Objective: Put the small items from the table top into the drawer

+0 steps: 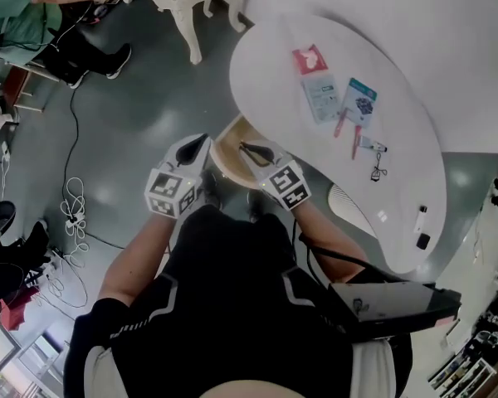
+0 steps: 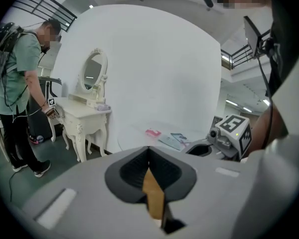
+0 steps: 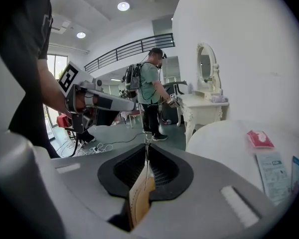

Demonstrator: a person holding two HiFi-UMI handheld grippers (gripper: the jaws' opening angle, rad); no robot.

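— Entry one, the landmark?
— White round-edged table.

— The small items?
— All on that table's top, towards its middle: a red flat packet, a pale blue-white sachet, a blue printed card and a small metal clip.

— The drawer?
— Pale wooden curved drawer, open at the table's near edge.

— The grippers?
— Left gripper: jaws pressed together, nothing between them, just off the table's edge. Right gripper: jaws likewise closed, empty, at the table's edge over the drawer.
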